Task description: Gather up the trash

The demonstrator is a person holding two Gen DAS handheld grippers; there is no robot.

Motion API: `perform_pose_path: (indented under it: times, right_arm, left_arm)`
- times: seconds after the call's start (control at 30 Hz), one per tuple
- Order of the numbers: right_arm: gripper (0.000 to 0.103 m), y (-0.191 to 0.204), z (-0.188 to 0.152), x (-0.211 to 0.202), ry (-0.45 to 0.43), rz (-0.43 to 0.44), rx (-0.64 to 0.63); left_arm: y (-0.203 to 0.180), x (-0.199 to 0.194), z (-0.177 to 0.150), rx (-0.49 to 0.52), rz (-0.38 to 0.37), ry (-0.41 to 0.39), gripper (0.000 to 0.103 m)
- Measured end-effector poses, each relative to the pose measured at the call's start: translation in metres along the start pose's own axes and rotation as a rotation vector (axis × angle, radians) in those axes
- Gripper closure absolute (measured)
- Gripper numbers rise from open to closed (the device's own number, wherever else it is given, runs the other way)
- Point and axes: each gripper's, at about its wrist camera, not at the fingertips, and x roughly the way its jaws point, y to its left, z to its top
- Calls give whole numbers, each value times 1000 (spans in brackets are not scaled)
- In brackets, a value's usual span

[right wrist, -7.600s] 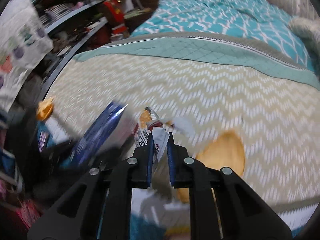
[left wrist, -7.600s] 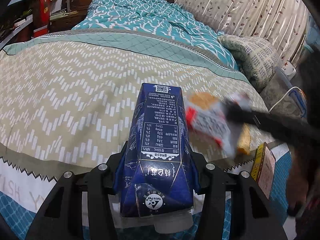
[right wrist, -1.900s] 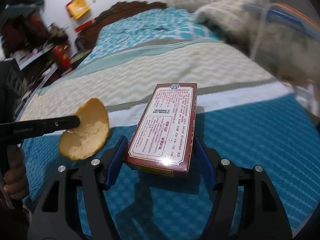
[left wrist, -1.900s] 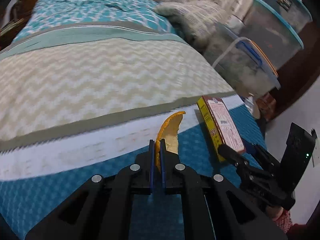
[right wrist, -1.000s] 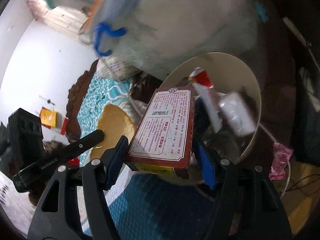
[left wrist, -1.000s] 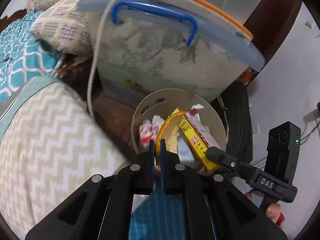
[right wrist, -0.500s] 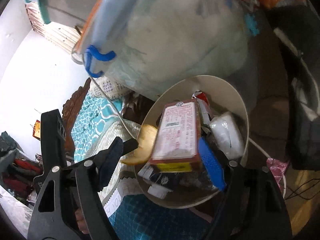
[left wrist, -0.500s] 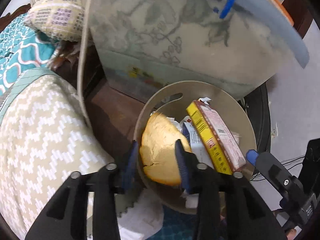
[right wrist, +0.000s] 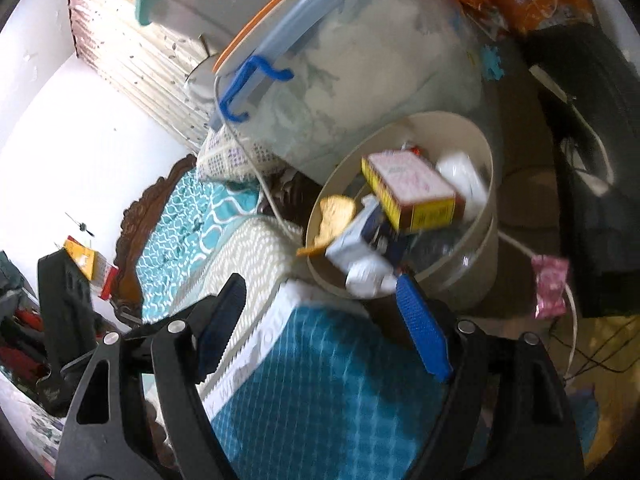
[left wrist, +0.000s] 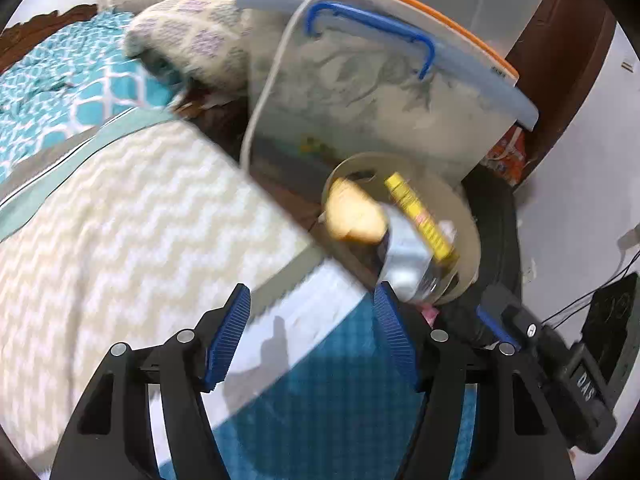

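With nothing between them, the left gripper (left wrist: pixel 312 330) is opening and the right gripper (right wrist: pixel 320 324) stands spread, both angled down over the teal bedspread (right wrist: pixel 320 392) toward the beige bin (right wrist: pixel 486 216) holding the orange peel (right wrist: pixel 336 212), yellow-edged box (right wrist: pixel 416 190) and blue carton (right wrist: pixel 360 236).

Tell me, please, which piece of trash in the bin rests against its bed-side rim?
The orange peel: it leans on the bin rim nearest the bed, while the yellow-edged box and blue carton lie further in.
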Motion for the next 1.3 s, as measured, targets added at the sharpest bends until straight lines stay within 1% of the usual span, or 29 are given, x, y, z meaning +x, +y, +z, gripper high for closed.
perform_pose_path:
  times: [0.07,0.17,0.3,0.33,0.4,0.43,0.47,0.53,0.57,0.63,0.67,0.9,1.0,1.17,1.3]
  right_arm:
    - [25,6,-13,-2,6,-15,-13]
    - [25,17,-34,-3,34,-27,-38]
    - [25,32,-60,-4,72,-43,-69]
    - [25,36,-67,-4,79,-48,-76]
    - [25,44,-78,-6,94,-55,-87]
    - [25,48,-84,-7,100,-57,-90]
    - [25,51,-88,-7,107,-58,-95]
    - [25,62,-99,-9,119,-63,-114]
    - [23,66,-103,-9,122,-65,-121]
    - [21,76,-113,-10,138,-67,-141]
    - [20,79,-117,-10,144,-67,-147]
    - [10,109,-146,-16,159,-87,-210]
    - [8,121,-157,-17,170,-94,-240]
    - [7,138,-176,-13,192,-100,-283]
    - [4,148,-186,-14,177,-123,-296]
  left_arm:
    - [10,-10,-15,-10,28,-3,40]
    - [23,-26,-38,-7,100,-15,38]
    - [41,-49,-67,-5,183,-39,28]
    - [46,-56,-74,-9,205,-48,27]
    - [54,-68,-88,-17,235,-57,26]
    - [59,-75,-95,-19,248,-63,21]
    - [63,-81,-102,-20,262,-70,18]
    - [70,-95,-114,-22,292,-95,16]
    - [73,-100,-119,-25,300,-101,15]
    - [80,-111,-130,-39,310,-107,9]
    - [84,-116,-136,-48,315,-112,9]
    - [105,-143,-161,-100,342,-144,9]
    - [113,-152,-169,-115,355,-155,9]
    - [129,-164,-183,-150,370,-165,9]
    - [137,-170,-190,-177,376,-170,9]
